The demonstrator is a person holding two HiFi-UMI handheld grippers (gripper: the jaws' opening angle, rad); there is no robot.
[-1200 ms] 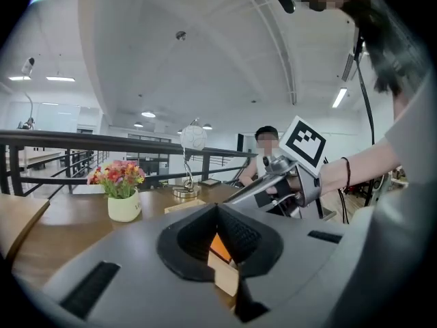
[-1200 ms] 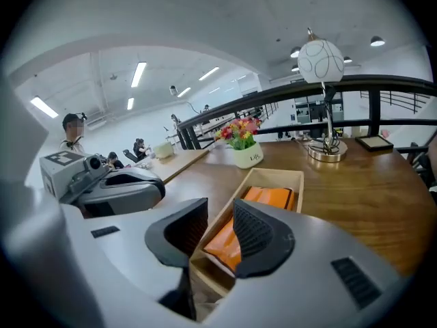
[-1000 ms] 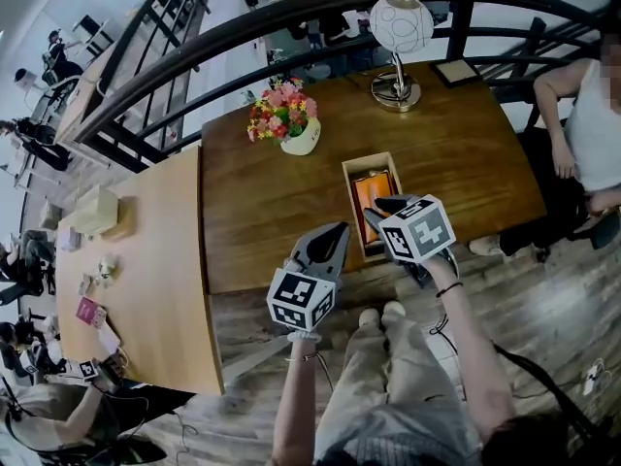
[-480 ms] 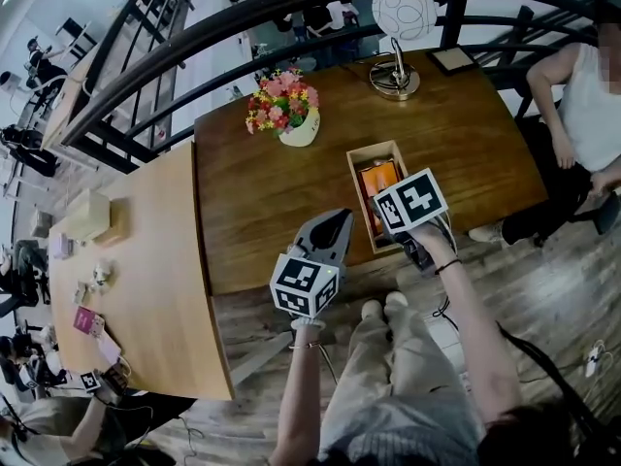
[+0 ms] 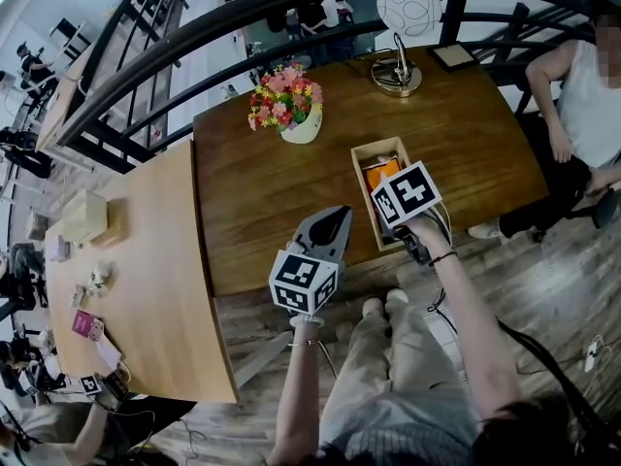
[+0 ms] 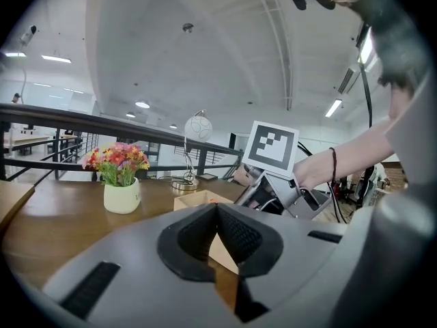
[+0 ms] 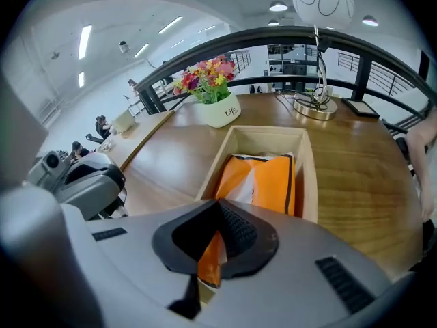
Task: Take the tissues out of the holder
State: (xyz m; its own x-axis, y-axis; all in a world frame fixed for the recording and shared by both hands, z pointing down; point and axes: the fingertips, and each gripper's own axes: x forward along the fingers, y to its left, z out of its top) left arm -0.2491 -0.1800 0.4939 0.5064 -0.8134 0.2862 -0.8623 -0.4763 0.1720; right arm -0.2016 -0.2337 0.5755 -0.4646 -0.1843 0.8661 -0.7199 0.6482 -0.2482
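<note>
A light wooden holder (image 5: 363, 156) lies on the dark wooden table, open at the top, with an orange tissue pack (image 5: 379, 170) inside. In the right gripper view the pack (image 7: 263, 180) fills the holder (image 7: 316, 176) lengthwise. My right gripper (image 5: 386, 190) hovers over the holder's near end, jaws (image 7: 218, 207) shut, with the pack showing just beyond and below the tips. My left gripper (image 5: 333, 223) is at the table's front edge, left of the holder, shut (image 6: 217, 210) and holding nothing. The left gripper view shows the holder (image 6: 198, 200) and the right gripper (image 6: 273, 183).
A white vase of flowers (image 5: 288, 110) stands at the table's far left, a globe lamp (image 5: 406, 27) and a small frame (image 5: 454, 56) at the back. A person (image 5: 582, 115) sits at the right end. A lighter table (image 5: 136, 280) adjoins on the left. A black railing runs behind.
My right gripper has moved forward from the table's front edge to over the holder's near end. The left gripper has stayed about where it was.
</note>
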